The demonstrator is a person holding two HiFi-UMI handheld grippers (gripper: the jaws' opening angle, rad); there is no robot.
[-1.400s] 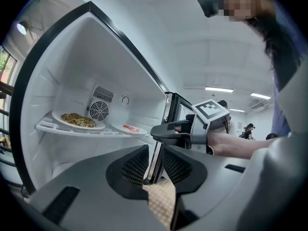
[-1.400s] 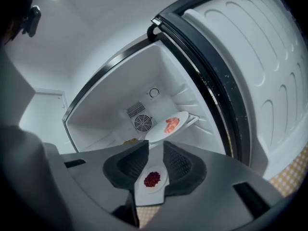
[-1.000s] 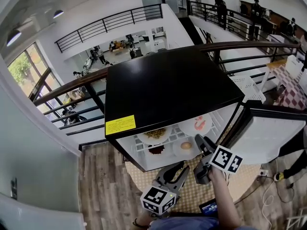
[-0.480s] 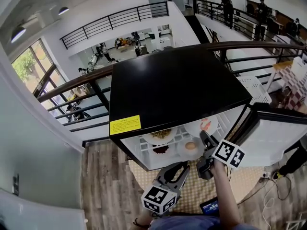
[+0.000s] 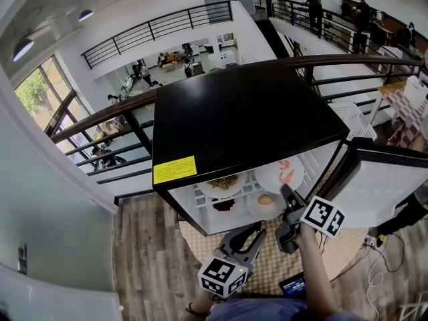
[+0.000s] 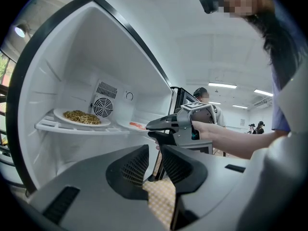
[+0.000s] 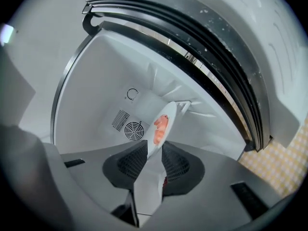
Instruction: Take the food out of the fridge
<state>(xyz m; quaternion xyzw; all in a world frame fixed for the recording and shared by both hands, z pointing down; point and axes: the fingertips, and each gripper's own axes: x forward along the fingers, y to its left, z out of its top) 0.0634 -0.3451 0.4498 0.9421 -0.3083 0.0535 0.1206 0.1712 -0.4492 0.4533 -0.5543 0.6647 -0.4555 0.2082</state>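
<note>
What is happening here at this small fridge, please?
A person with a handheld claw in each hand is emptying the open black mini fridge. The right claw has just been closing on the rim of the white round plate of orange-pink food inside it, and the rim now sits gripped between its jaws. The left claw hangs open and empty in front. A white plate of brown grains is still inside.

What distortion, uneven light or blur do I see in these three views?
Head view: strong fisheye bends the railing; the window is bright. Left gripper view: dark round corners, evenly lit fridge interior. Right gripper view: the door seal curves, and the near end of the plate looks soft.
</note>
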